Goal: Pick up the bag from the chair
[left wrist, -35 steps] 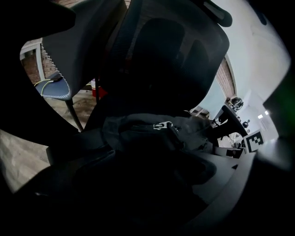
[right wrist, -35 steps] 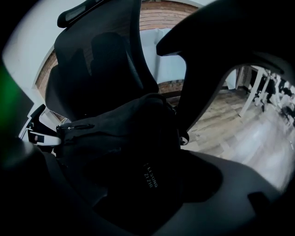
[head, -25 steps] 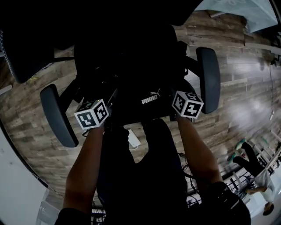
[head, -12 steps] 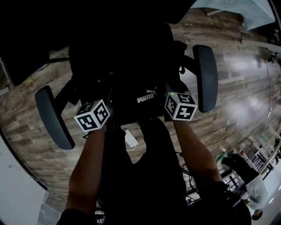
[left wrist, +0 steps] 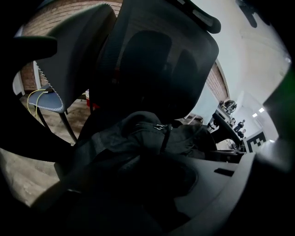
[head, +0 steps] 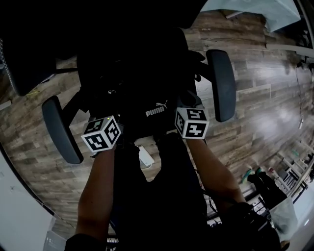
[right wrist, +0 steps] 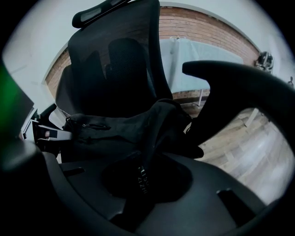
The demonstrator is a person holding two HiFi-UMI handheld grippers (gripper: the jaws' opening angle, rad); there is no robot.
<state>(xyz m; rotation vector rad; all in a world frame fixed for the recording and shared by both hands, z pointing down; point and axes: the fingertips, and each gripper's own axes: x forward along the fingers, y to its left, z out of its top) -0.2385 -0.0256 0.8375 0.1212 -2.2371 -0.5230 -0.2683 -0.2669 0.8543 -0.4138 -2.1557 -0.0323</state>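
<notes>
A black bag (head: pixel 147 105) with a white logo lies on the seat of a black office chair (head: pixel 221 83). Both grippers reach into it from the near side. My left gripper (head: pixel 117 118) is at the bag's left end, and in the left gripper view dark bag fabric (left wrist: pixel 152 138) bunches over its jaws (left wrist: pixel 152 184). My right gripper (head: pixel 179 111) is at the bag's right end. In the right gripper view a printed strap (right wrist: pixel 144 170) of the bag (right wrist: pixel 133 124) runs down into the closed jaws (right wrist: pixel 140 186).
The chair's armrests (head: pixel 61 130) flank the bag on either side, and its mesh backrest (right wrist: pixel 124 60) rises behind. Wooden floor (head: pixel 255 98) surrounds it. Another dark chair (head: pixel 19 63) stands at the far left, a pale table (head: pixel 255 10) at the top right, a person (head: pixel 274 196) at the lower right.
My right gripper has drifted left, closer to the bag's logo. The left one has barely moved. The bag still lies on the seat.
</notes>
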